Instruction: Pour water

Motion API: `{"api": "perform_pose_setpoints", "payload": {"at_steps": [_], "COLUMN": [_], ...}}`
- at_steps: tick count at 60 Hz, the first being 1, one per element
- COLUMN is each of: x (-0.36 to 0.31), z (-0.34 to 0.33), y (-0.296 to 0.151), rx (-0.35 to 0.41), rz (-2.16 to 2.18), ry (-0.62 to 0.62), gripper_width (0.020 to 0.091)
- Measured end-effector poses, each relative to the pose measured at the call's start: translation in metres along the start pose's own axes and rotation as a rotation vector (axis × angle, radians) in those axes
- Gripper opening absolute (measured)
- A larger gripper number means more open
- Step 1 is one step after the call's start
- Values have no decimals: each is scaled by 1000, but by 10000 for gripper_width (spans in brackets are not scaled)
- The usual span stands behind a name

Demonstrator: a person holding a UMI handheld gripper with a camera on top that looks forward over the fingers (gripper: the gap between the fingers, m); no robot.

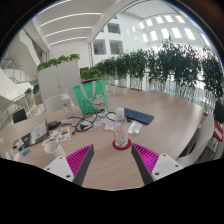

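A clear plastic water bottle with a white cap stands upright on a round red coaster on the light wooden table. My gripper is open, its magenta pads spread wide near the table top. The bottle stands just ahead of the fingertips, centred on the gap, apart from both fingers. Nothing is between the fingers. A small clear cup sits on the table to the left of the left finger.
A green bag, a dark tablet, black cables and papers lie on the table beyond and to the left. A row of tall potted plants lines the far side. A chair stands at the right.
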State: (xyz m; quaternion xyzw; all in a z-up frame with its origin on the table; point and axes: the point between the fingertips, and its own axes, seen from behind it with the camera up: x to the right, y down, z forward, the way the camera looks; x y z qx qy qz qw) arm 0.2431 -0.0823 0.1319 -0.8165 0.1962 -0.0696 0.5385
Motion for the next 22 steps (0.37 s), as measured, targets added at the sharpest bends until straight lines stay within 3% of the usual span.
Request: {"api": "perform_pose_setpoints", "payload": {"at_steps": [10, 22], "x": [-38, -46], "z": [-101, -177], "y": [-15, -27], "rx": [-21, 5], "rz": [-32, -71], "ry": [50, 67], "gripper_width": [836, 829]}}
